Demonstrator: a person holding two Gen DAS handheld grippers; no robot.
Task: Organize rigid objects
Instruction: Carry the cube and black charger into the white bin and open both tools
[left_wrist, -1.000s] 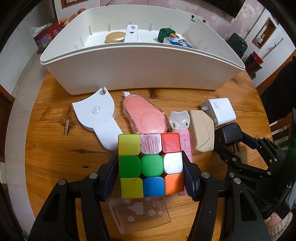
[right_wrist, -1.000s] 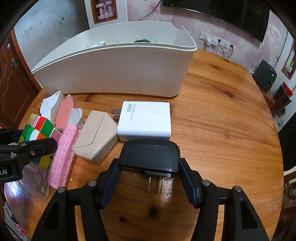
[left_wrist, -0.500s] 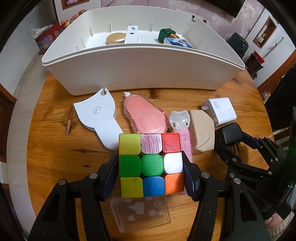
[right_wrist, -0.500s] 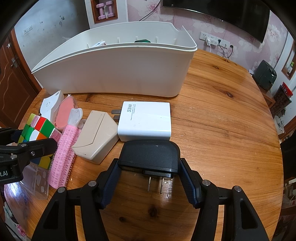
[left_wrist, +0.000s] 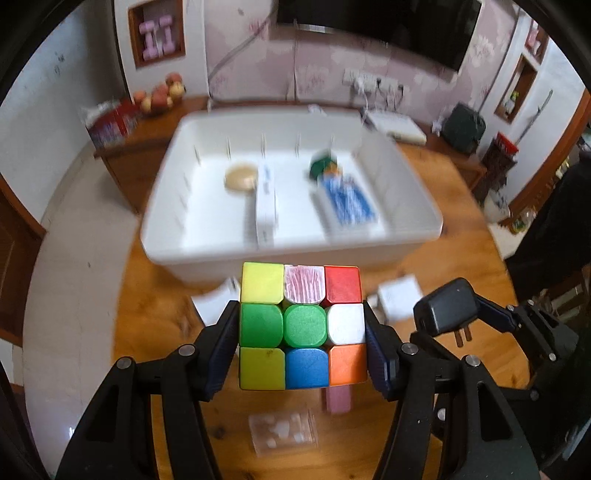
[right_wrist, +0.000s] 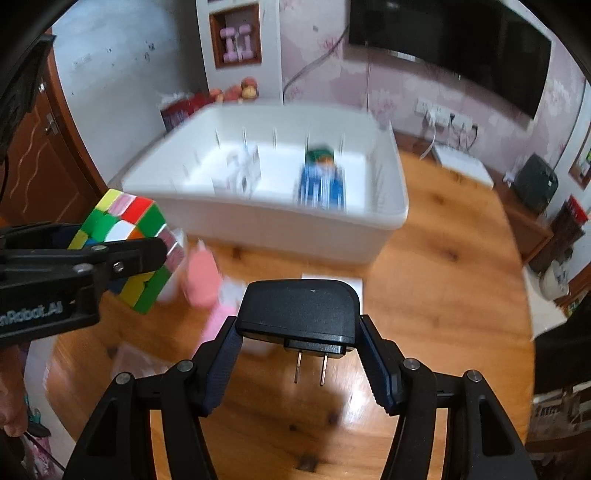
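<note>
The cube (left_wrist: 302, 326), its facing side a mix of yellow, green, red, white, blue and orange squares, was held clear of the table (left_wrist: 155, 314), clamped at its two sides by the pads of the left gripper (left_wrist: 302, 347). In the right wrist view the same cube (right_wrist: 127, 251) appeared at the far left, tilted, with one black finger (right_wrist: 122, 258) of the left gripper across it. The black plug (right_wrist: 299, 314) was likewise aloft, its two prongs pointing back toward the camera, and the right gripper (right_wrist: 300, 354) was closed on its sides. In the left wrist view the plug (left_wrist: 445, 306) and the right gripper sat at the right, near the cube but apart from it.

Beyond both held things stood the white bin (left_wrist: 406, 236), its inner walls ribbed. In it lay a tan disc (left_wrist: 240, 177), a white box (left_wrist: 266, 199), a green item (left_wrist: 321, 166) and a blue-and-white pack (left_wrist: 349, 201), all blurred.

On the table below the grippers, also blurred, were a white charger (left_wrist: 399, 299), a pink object (right_wrist: 201, 277) and a clear plastic case (left_wrist: 282, 430). A dark screen (right_wrist: 450, 44) hung on the wall behind.
</note>
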